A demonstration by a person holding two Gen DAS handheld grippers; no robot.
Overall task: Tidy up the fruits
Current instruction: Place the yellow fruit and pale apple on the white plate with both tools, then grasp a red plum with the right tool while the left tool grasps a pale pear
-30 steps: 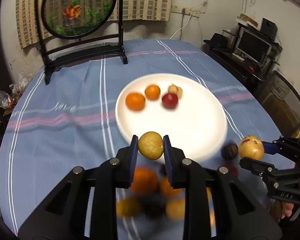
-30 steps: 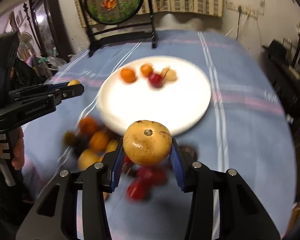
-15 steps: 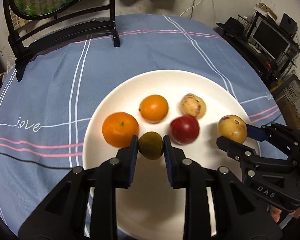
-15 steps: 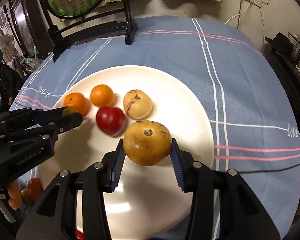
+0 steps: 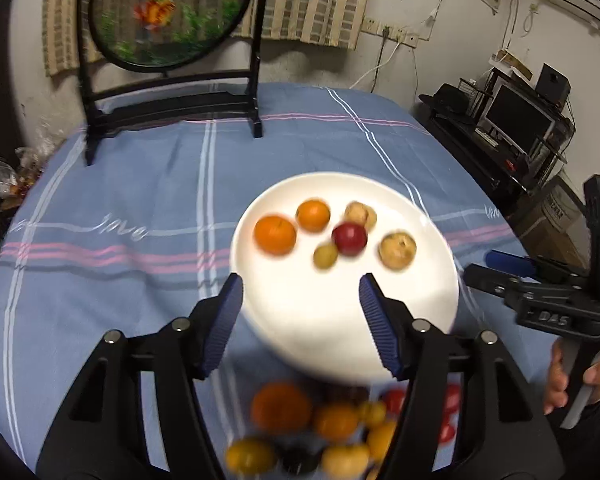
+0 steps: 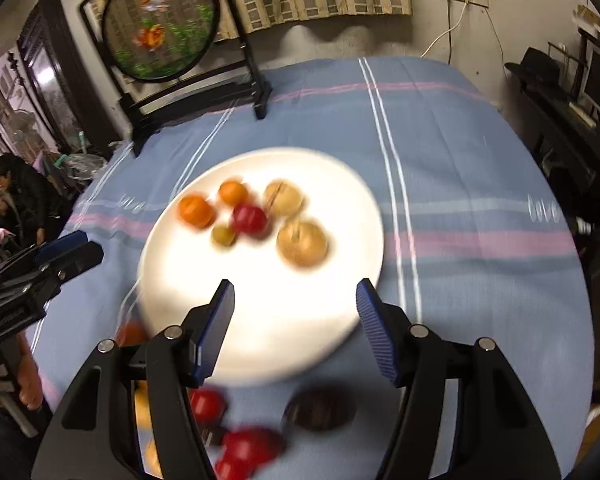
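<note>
A white plate point(image 5: 324, 320) point(image 6: 300, 312) sits on the blue striped tablecloth. On it lie two oranges point(image 5: 275, 235) point(image 6: 196, 211), a red fruit point(image 5: 349, 238) point(image 6: 250, 219), a small yellow-green fruit point(image 5: 325, 255) point(image 6: 223, 235) and two tan fruits, the larger point(image 5: 397, 250) point(image 6: 302, 244) at the right. My left gripper point(image 5: 302, 302) is open and empty above the plate's near edge. My right gripper point(image 6: 296, 306) is open and empty above the plate's near part. Loose fruits point(image 5: 284, 408) point(image 6: 248, 446) lie on the cloth in front of the plate.
A round fish-picture screen on a black stand point(image 5: 172, 12) point(image 6: 160, 36) stands at the table's far side. A dark round fruit point(image 6: 319, 410) lies near the plate. Shelves with a monitor point(image 5: 516, 120) stand to the right of the table.
Both grippers have opened and pulled back and up from the plate. The yellow-green fruit and the large tan fruit that they held now lie on the plate.
</note>
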